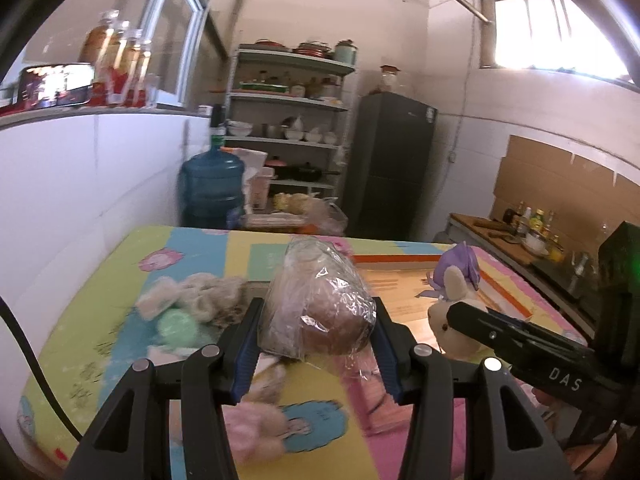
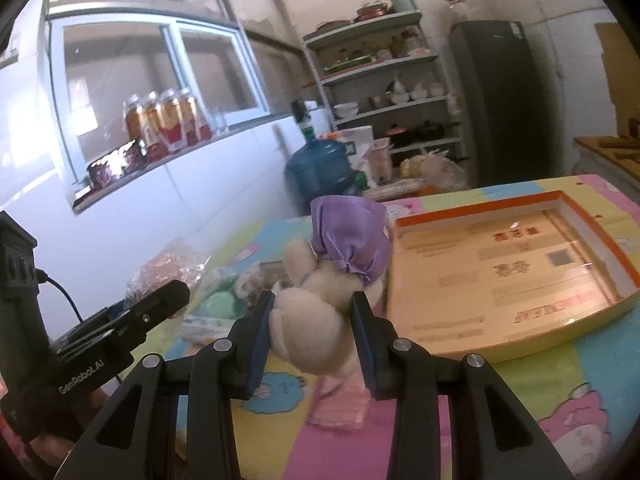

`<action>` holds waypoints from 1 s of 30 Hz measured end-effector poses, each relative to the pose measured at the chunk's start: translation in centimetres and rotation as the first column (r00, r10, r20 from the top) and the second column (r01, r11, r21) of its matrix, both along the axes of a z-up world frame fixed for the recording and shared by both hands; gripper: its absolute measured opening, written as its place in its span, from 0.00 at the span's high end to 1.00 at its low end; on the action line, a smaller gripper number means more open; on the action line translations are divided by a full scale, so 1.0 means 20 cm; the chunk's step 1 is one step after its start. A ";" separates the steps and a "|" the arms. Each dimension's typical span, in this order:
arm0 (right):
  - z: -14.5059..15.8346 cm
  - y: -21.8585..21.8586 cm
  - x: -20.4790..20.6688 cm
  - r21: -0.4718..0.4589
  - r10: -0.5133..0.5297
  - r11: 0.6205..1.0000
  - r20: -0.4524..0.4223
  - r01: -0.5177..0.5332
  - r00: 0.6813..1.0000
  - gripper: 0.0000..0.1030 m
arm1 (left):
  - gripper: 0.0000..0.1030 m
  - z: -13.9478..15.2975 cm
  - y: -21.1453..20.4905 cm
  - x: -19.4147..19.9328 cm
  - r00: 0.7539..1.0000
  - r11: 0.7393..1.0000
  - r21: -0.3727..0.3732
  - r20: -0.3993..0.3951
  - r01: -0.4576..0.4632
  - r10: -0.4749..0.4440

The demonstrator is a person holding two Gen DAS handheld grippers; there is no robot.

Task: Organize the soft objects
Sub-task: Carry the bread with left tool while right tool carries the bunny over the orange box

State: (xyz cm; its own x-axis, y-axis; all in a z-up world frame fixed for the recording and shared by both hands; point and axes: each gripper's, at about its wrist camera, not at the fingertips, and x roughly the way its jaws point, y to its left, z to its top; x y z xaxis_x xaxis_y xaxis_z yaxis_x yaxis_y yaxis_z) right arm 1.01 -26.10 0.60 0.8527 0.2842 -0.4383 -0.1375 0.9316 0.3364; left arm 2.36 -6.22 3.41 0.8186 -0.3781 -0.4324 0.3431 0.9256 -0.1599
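While clamped on a cream plush rabbit in a purple bonnet (image 2: 320, 320), right gripper (image 2: 314, 336) hangs just left of the orange-rimmed shallow box (image 2: 600, 236); left gripper (image 1: 316, 344), farther left, pinches a plastic-wrapped brown plush (image 1: 320, 312).
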 end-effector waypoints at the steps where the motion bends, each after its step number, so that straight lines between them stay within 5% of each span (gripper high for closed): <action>1: 0.00 -0.03 -0.01 -0.001 -0.011 1.000 0.002 0.011 1.000 0.62 | 0.51 0.00 -0.03 0.00 1.000 1.000 -0.002 0.001 0.009 -0.009; 22: -0.04 -0.50 -0.03 -0.001 -0.152 0.988 -0.010 0.152 0.988 0.62 | 0.51 -0.03 -0.58 0.17 0.993 0.995 -0.013 -0.064 0.094 -0.095; 30: -0.07 -0.66 -0.01 0.007 -0.187 0.982 -0.021 0.187 0.982 0.62 | 0.51 -0.08 -0.75 0.23 0.994 0.996 0.046 -0.075 0.082 -0.079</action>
